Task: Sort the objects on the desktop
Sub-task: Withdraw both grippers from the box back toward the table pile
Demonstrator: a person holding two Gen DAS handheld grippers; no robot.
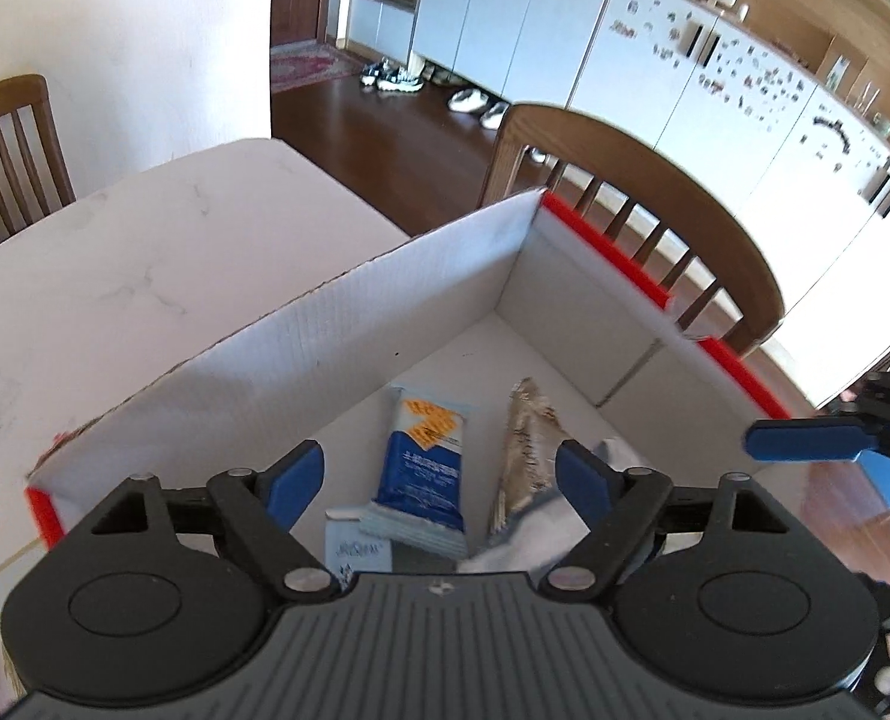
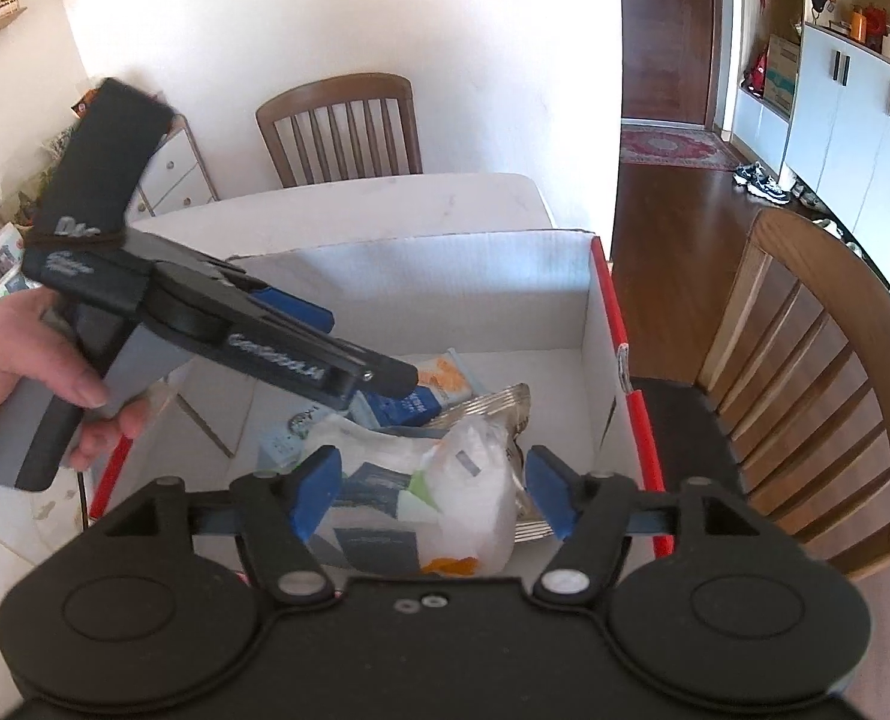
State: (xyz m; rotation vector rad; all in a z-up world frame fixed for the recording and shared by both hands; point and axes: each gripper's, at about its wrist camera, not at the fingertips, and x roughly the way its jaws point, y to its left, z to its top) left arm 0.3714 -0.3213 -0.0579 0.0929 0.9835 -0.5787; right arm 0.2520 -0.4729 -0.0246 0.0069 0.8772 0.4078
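An open white cardboard box with red outer sides (image 1: 385,312) (image 2: 445,276) stands on the white table. Inside lie a blue and white packet (image 1: 424,468) (image 2: 406,405), a silver wrapper (image 1: 526,450) (image 2: 499,402), a small white and blue pack (image 1: 358,549) and a white plastic bag (image 2: 475,492). My left gripper (image 1: 442,480) is open and empty above the box; it also shows in the right wrist view (image 2: 349,354). My right gripper (image 2: 433,495) is open and empty above the white bag; one of its blue fingertips (image 1: 805,443) shows in the left wrist view.
The white marble table (image 1: 145,252) (image 2: 385,204) extends beyond the box. Wooden chairs stand at the box's far side (image 1: 625,180), beside it (image 2: 817,372) and at the table's far end (image 2: 340,126). Clutter lies at the table's left (image 2: 1,264).
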